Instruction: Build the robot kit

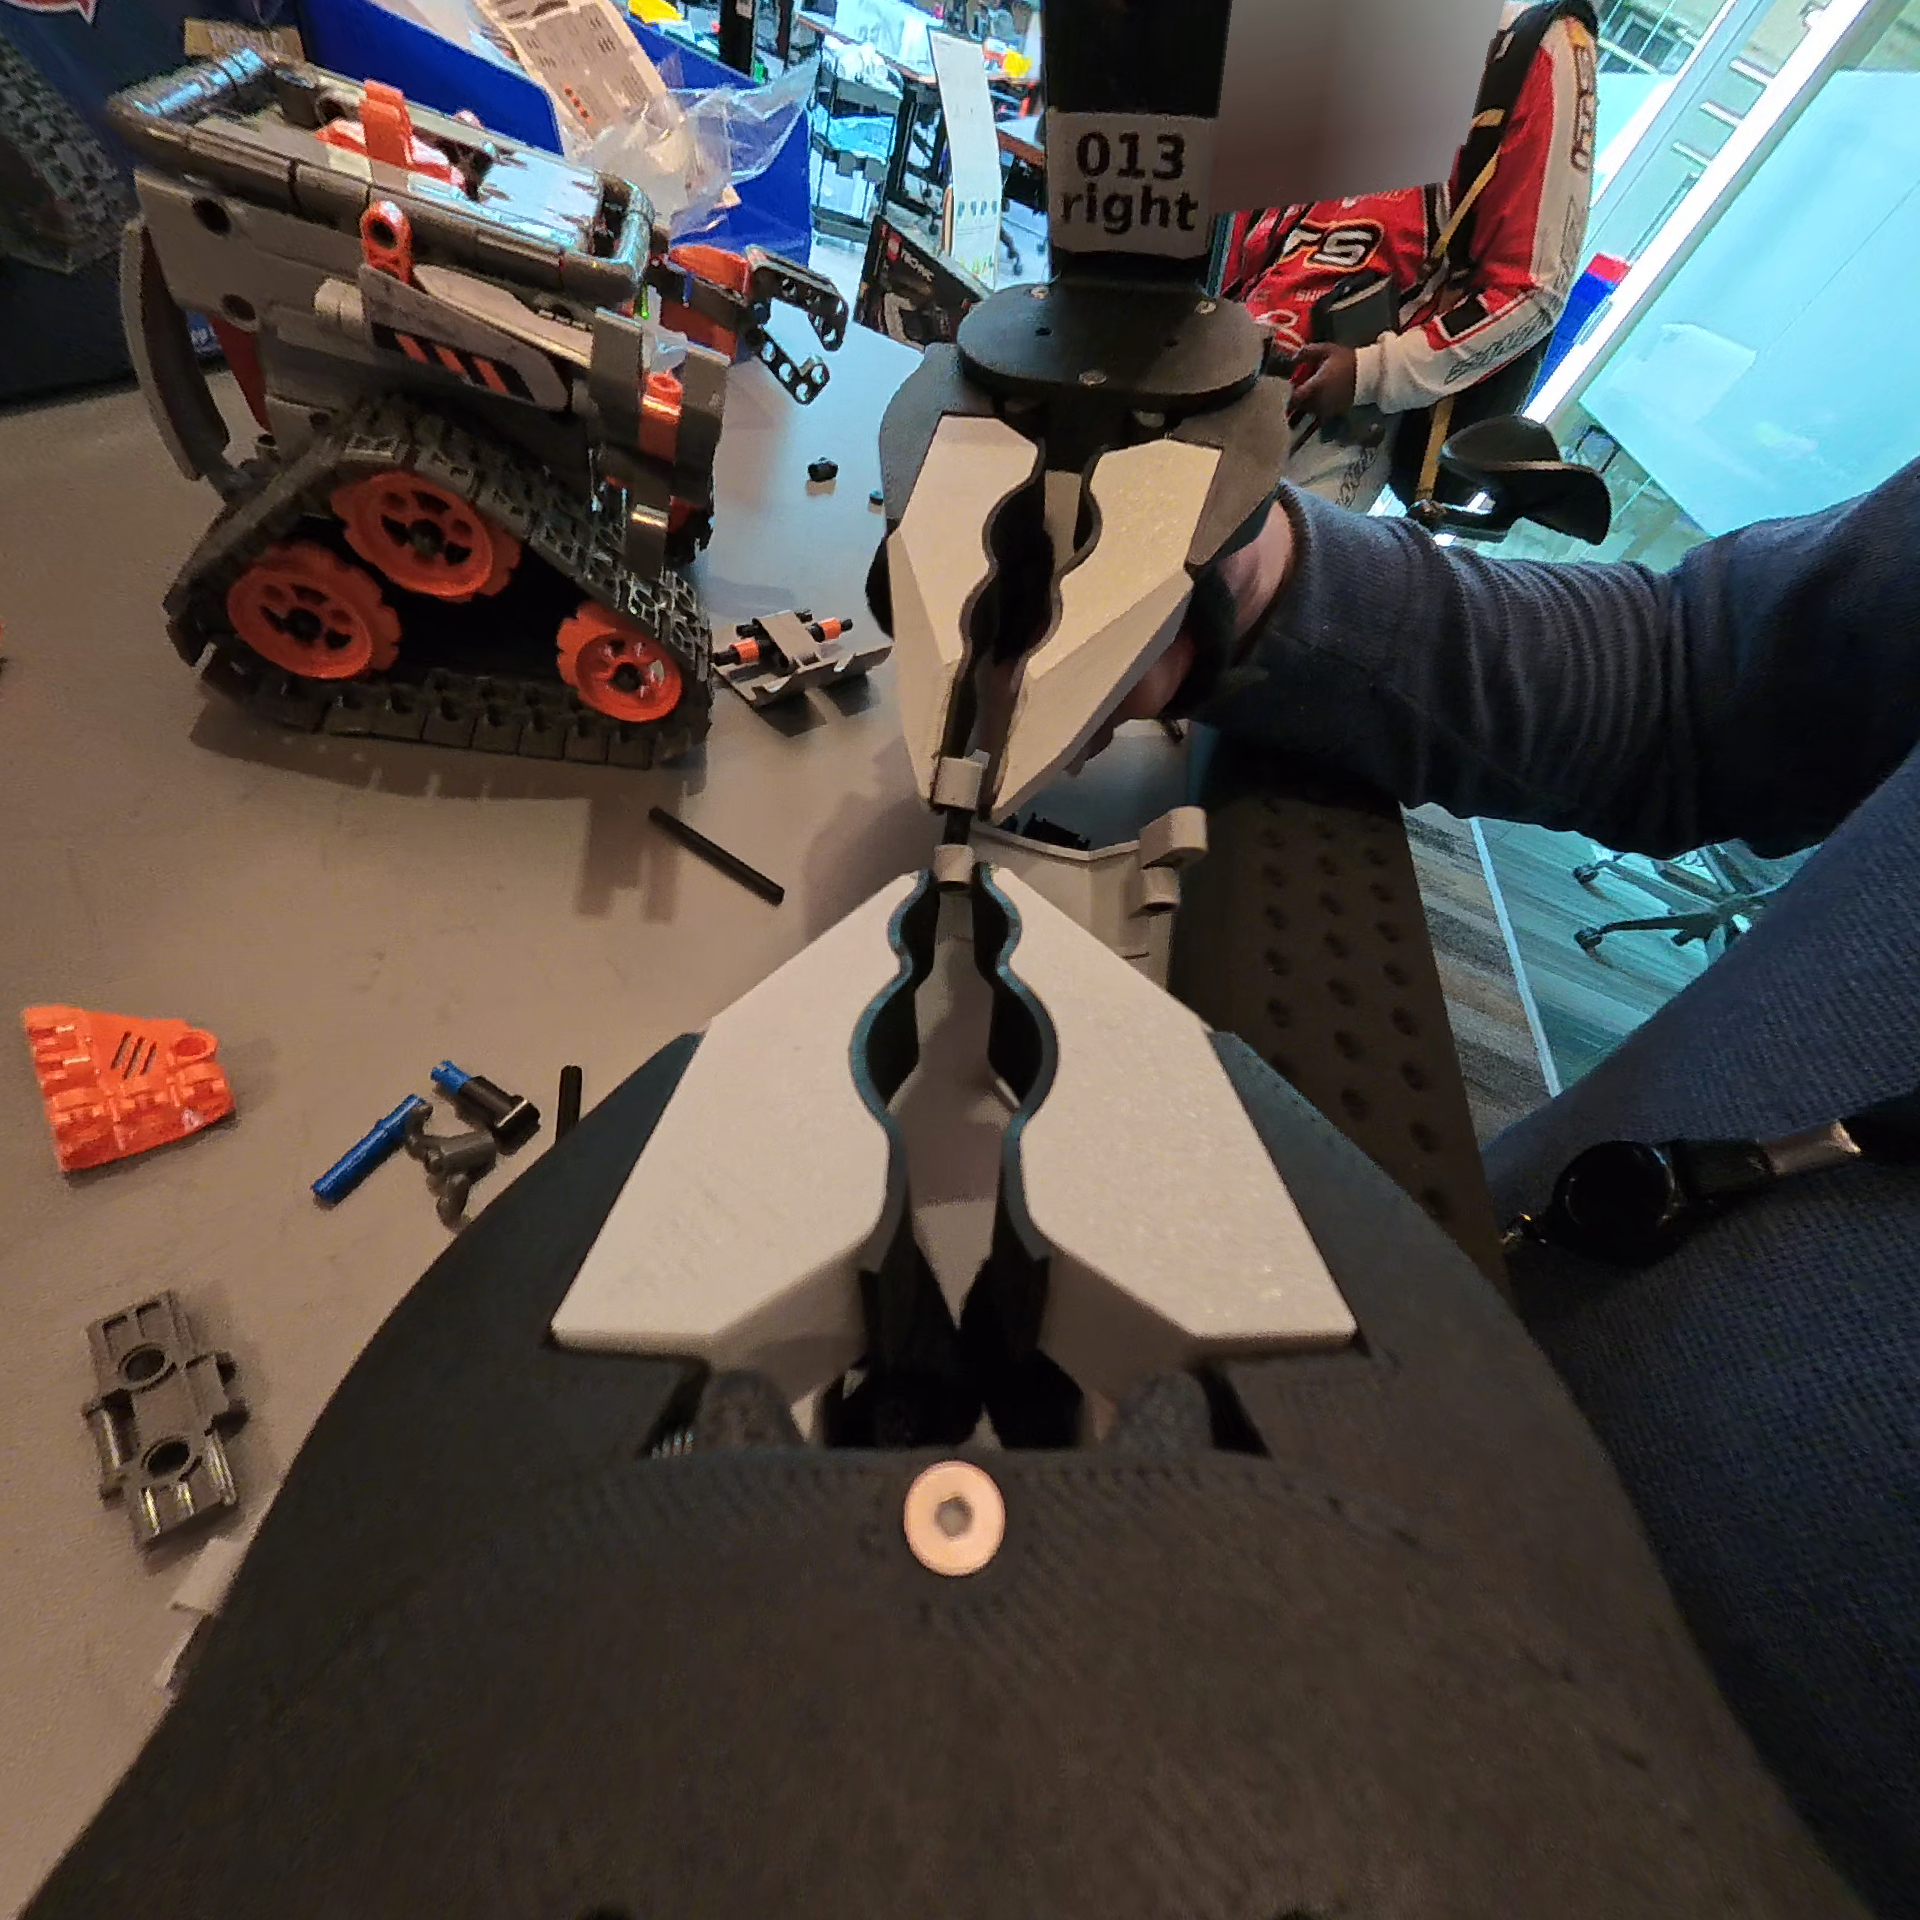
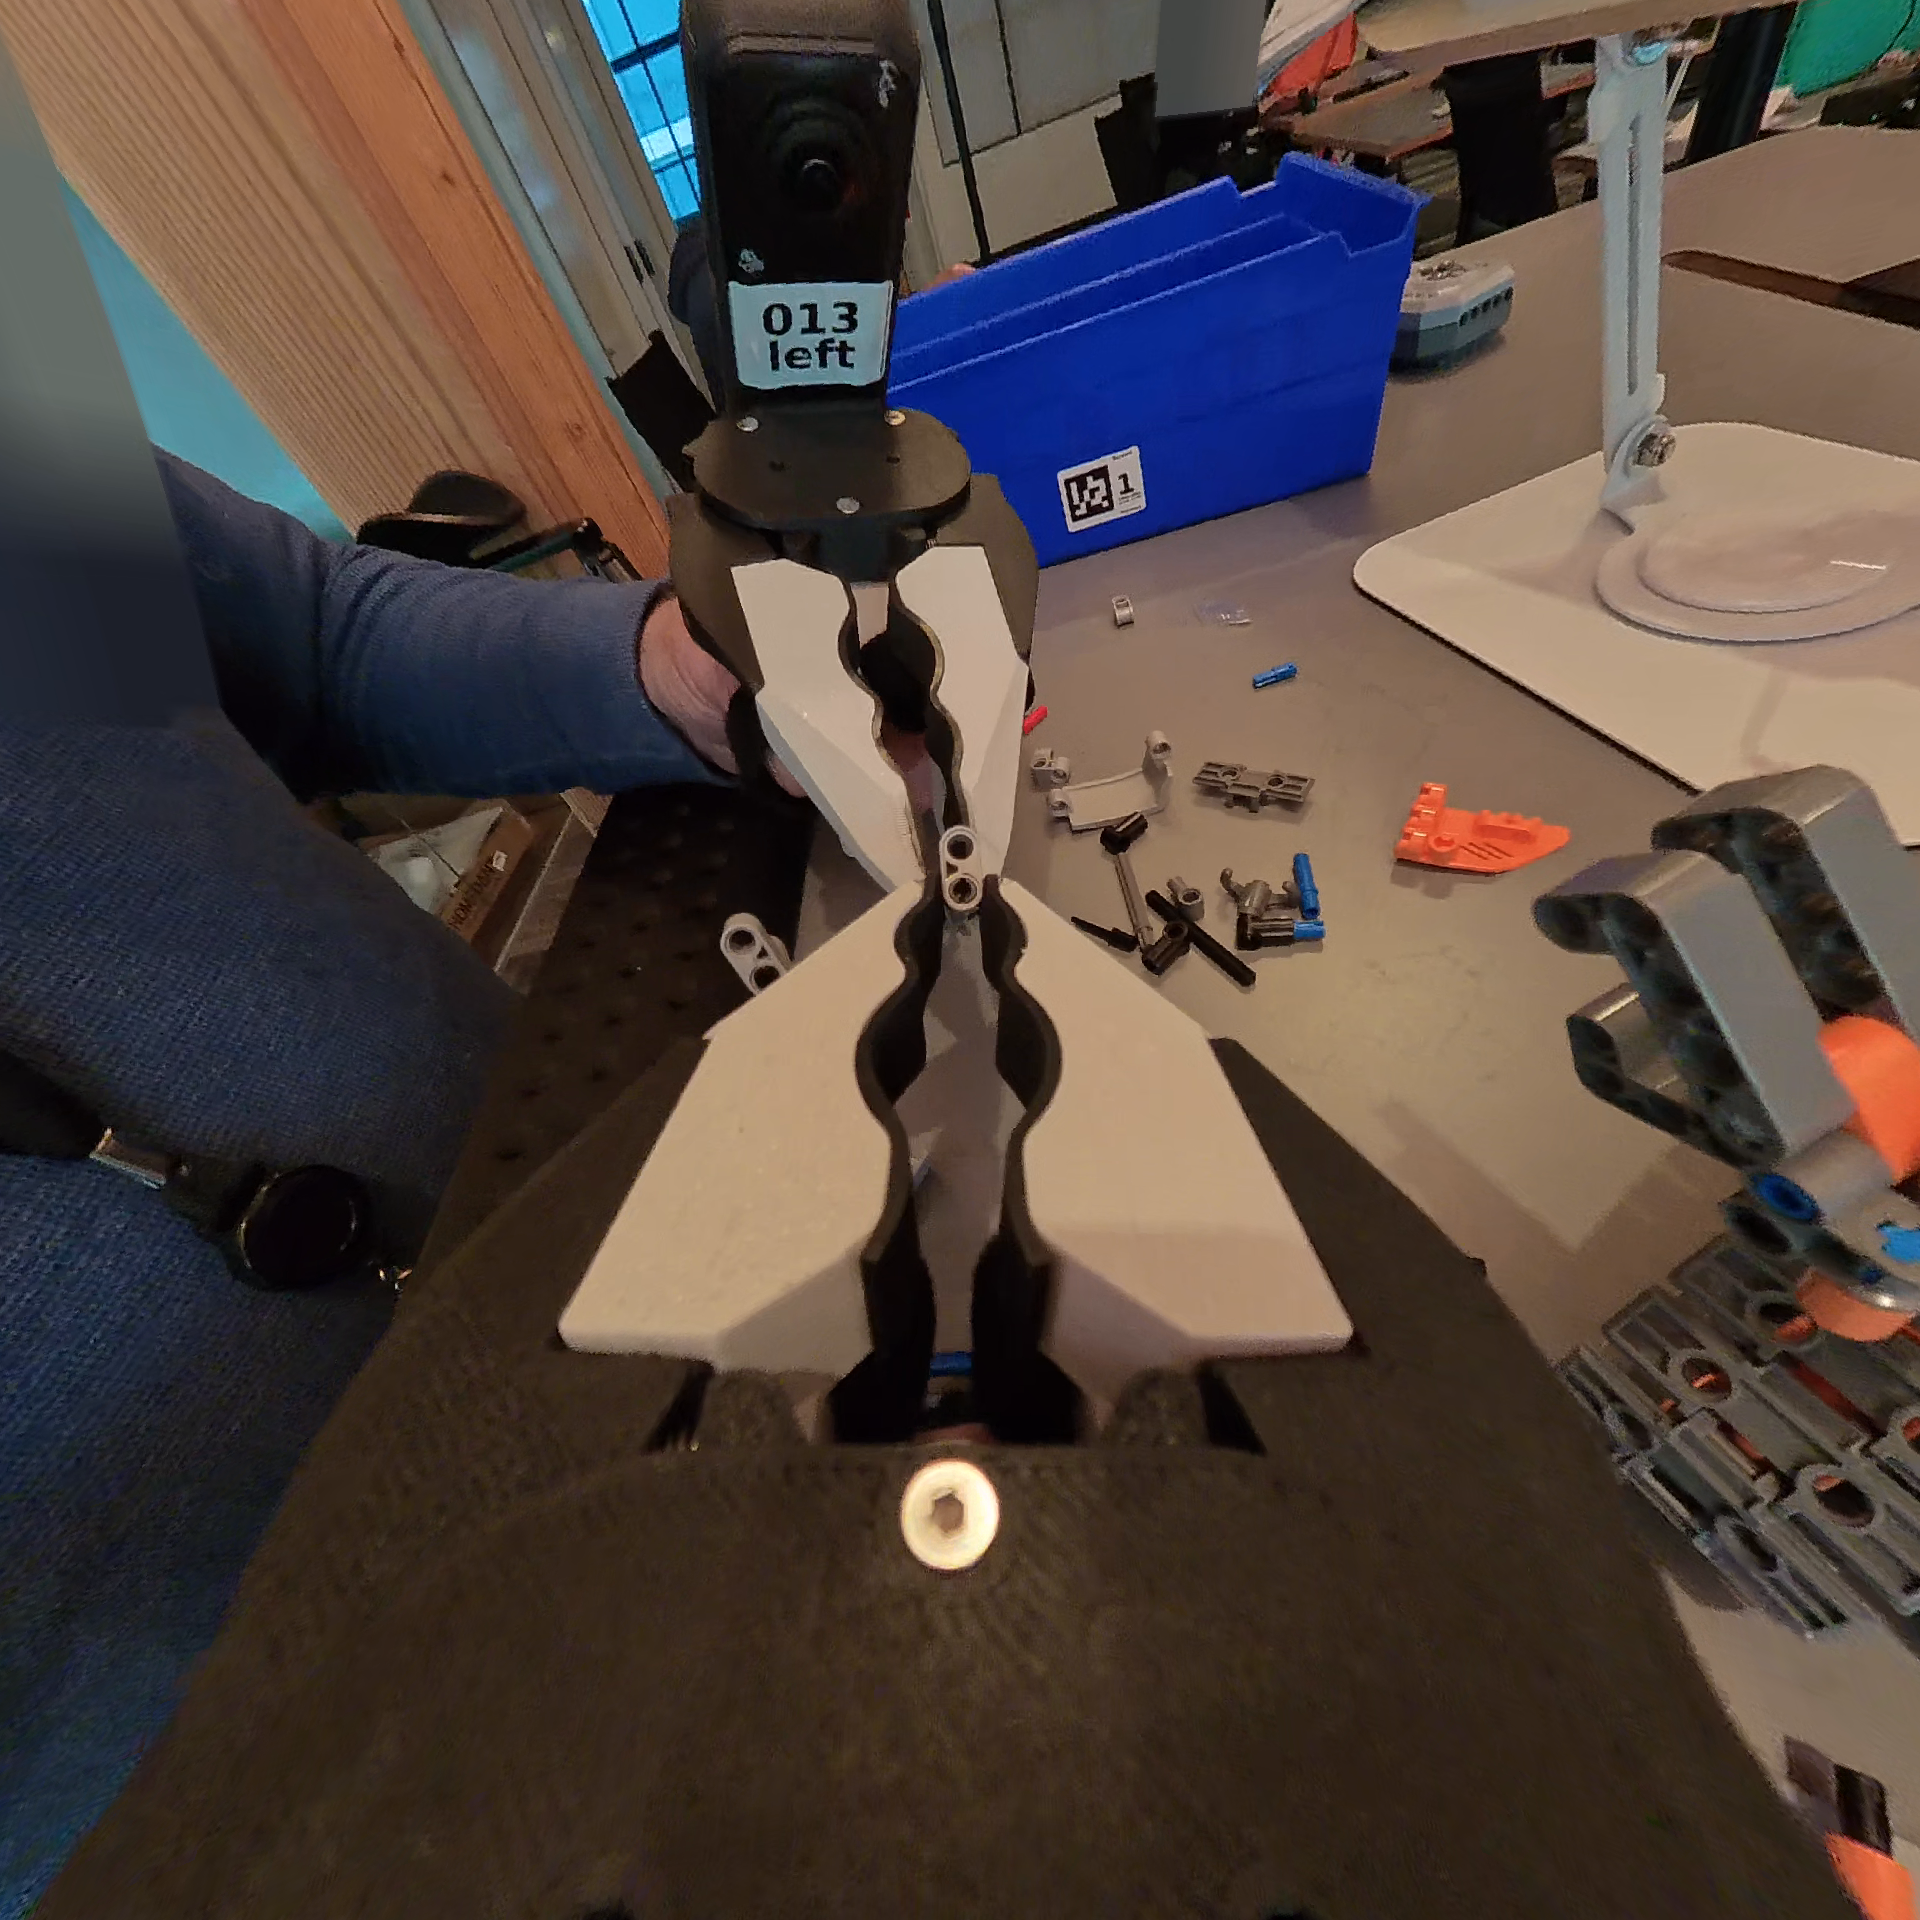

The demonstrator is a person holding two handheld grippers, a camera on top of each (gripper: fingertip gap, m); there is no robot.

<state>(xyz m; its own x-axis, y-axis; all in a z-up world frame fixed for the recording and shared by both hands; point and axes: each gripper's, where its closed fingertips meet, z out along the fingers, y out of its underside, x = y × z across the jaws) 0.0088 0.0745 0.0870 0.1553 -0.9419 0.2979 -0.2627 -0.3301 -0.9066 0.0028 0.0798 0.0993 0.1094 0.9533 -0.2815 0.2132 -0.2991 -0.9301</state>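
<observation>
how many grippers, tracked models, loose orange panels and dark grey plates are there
grippers: 2, left gripper and right gripper
tracked model: 1
orange panel: 1
dark grey plate: 1
total: 5

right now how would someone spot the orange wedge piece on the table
Start at the tracked vehicle on the grey table, then look nearer along the table, left of the left gripper. The orange wedge lies flat and alone there; the small parts beside it are blue, black or grey.

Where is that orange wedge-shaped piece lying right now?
The orange wedge piece lies flat on the grey table, far left in the left wrist view, just left of the small blue pin and in front of the tracked toy vehicle.
</observation>
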